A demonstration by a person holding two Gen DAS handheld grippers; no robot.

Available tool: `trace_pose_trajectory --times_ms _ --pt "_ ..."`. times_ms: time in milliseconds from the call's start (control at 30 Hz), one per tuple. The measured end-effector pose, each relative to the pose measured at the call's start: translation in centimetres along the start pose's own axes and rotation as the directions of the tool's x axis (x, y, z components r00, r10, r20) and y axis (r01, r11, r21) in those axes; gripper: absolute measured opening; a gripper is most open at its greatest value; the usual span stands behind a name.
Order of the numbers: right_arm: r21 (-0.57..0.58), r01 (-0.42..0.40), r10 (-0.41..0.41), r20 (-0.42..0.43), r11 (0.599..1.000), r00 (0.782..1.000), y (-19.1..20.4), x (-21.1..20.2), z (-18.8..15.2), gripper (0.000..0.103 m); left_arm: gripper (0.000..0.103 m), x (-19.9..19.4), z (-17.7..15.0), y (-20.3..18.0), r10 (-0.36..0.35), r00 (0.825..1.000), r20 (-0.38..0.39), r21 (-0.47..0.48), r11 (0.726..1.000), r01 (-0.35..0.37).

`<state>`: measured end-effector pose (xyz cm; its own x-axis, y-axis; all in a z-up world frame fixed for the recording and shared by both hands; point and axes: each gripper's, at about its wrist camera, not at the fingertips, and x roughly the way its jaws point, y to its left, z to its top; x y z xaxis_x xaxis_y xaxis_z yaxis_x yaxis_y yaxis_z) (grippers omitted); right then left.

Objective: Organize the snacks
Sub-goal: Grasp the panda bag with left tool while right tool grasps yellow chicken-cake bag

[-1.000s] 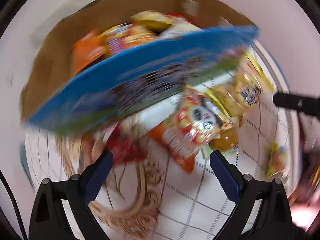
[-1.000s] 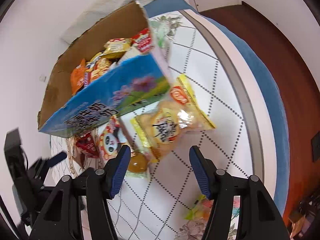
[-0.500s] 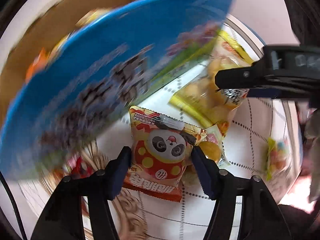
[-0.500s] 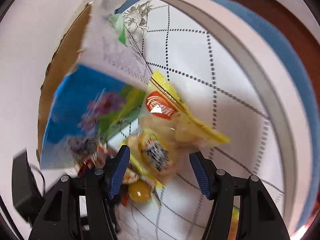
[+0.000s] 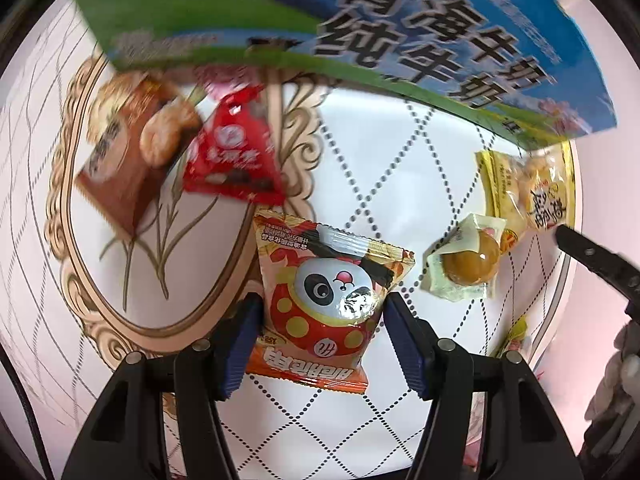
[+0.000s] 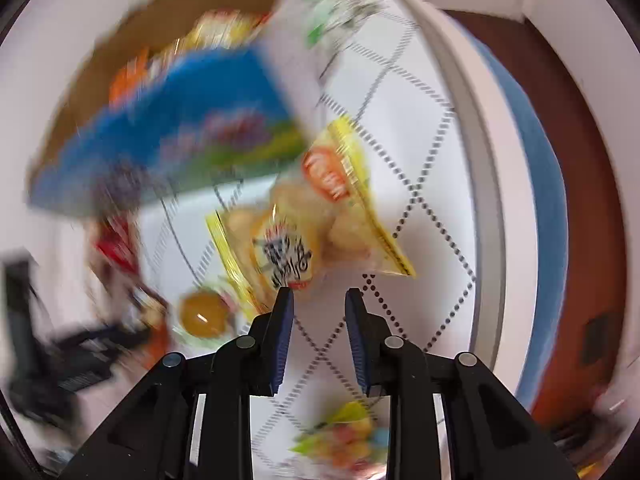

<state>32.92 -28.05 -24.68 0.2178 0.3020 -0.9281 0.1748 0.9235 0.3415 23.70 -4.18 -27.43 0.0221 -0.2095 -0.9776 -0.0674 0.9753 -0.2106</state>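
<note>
panda snack packet [image 5: 328,300]: glossy crinkled plastic film | box [image 5: 400,28] beyond it: printed cardboard, smooth outside | surface [image 5: 360,152]: smooth patterned covering | left gripper [image 5: 320,340]: matt black plastic

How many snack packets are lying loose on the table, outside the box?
6. Panda packet between the left gripper fingers; red and brown packets upper left; wrapped bun and yellow bag right; colourful one nearest. The box may hide more.
</note>
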Motion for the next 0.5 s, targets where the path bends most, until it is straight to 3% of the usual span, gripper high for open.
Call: trace_pose_trajectory --times_ms 33,100,200,267,333,433,500 --pt "0.084 -0.04 0.039 0.012 0.996 0.999 -0.9 0.1 0.3 0.071 0.062 0.1 0.0 0.3 -0.004 1.0 -0.002 -0.011 1.0 0.004" --pt "0.26 -0.168 0.154 0.074 0.951 0.985 -2.4 0.6 0.5 0.084 0.062 0.1 -0.2 0.9 -0.013 1.0 -0.001 -0.034 0.999 0.013" --pt "0.377 -0.237 0.21 0.111 0.896 0.971 -2.2 2.7 1.0 0.084 0.062 0.2 -0.1 1.3 -0.011 1.0 -0.005 -0.049 0.999 0.011" --pt "0.377 -0.177 0.153 0.094 0.909 0.984 -1.1 4.5 1.5 0.082 0.063 0.2 0.1 2.1 -0.01 1.0 -0.006 -0.053 0.999 0.01" --pt "0.302 -0.088 0.072 0.063 0.949 0.995 0.1 5.7 2.1 0.067 0.064 0.6 0.0 2.2 -0.015 1.0 -0.011 -0.062 0.998 0.014" --pt "0.117 -0.006 0.001 0.038 0.993 0.999 1.9 5.9 2.0 0.061 0.065 1.2 0.1 2.4 -0.018 1.0 -0.015 -0.062 0.998 0.017" --pt "-0.039 0.06 -0.061 0.001 0.997 0.998 3.0 5.7 1.3 0.059 0.065 1.2 0.3 2.4 -0.02 1.0 -0.011 -0.06 0.998 0.02"
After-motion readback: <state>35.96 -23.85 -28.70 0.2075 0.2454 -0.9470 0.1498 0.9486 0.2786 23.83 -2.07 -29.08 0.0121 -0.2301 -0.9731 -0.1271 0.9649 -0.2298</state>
